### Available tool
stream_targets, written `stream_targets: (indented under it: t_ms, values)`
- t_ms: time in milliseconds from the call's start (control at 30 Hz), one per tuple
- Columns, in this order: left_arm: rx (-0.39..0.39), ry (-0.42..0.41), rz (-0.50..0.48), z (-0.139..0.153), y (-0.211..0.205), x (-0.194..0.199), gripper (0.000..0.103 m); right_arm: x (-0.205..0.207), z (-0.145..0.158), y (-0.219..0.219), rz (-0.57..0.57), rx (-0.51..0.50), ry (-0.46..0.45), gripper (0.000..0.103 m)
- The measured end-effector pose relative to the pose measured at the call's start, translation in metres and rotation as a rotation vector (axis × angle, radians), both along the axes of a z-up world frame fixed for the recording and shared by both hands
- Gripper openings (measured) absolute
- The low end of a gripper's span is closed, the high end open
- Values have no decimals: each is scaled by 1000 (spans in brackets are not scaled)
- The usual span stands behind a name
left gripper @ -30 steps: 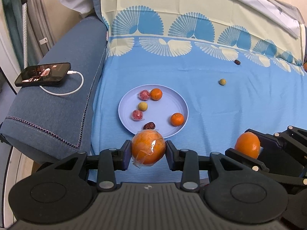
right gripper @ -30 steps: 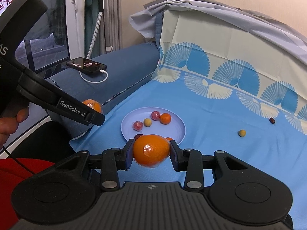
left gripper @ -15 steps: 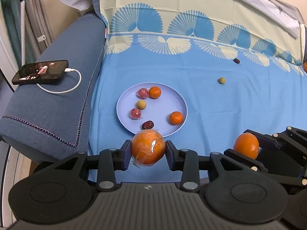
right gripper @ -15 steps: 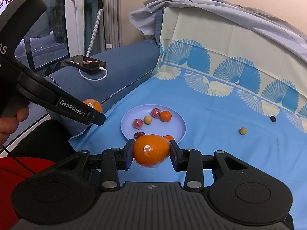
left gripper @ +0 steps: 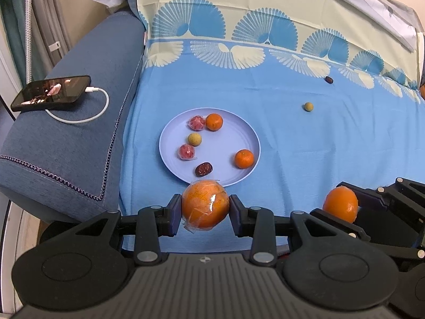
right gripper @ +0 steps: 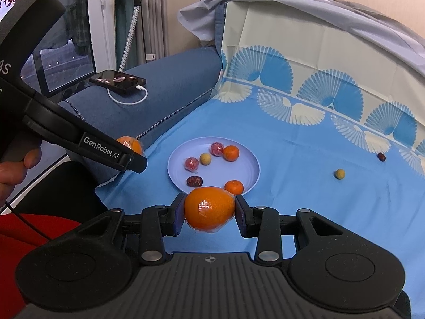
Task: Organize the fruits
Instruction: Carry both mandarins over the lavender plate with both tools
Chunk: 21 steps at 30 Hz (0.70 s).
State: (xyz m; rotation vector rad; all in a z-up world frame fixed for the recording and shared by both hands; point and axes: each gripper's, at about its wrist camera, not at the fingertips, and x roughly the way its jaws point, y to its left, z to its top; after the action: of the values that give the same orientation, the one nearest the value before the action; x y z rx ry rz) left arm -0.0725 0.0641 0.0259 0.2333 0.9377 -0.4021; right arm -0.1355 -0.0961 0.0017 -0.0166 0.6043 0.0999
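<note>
Our left claw (left gripper: 205, 210) pinched a wrapped orange (left gripper: 205, 204) above the plate (left gripper: 225, 138) rim's near edge; the right claw (right gripper: 209, 214) pinched another orange (right gripper: 209, 208). We judged slippery film could let either roll off the bed.

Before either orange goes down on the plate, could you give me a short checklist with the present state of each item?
1. Left gripper shut on its wrapped orange: ok.
2. Right gripper shut on the second wrapped orange: ok.
3. Bare space on the plate for a large fruit, in its middle and right part: ok.
4. Small fruits already on the plate clear of that space: ok; the tangerine sits near the right rim.
5. All loose fruit gathered: not ok; a small yellow-green fruit and a dark date lie on the cloth.
6. Room for both oranges together: cannot tell.
</note>
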Motion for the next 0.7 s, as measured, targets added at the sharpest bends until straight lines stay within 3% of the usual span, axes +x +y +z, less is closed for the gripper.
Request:
stream_targets:
  t_ms: [367, 700]
  values:
    - [10, 13, 30, -12, -1, 26, 41, 23, -13, -3, -13, 1, 43, 40]
    - [18, 46, 60, -25, -11, 79, 41, 71, -25, -13, -14, 14, 86, 40]
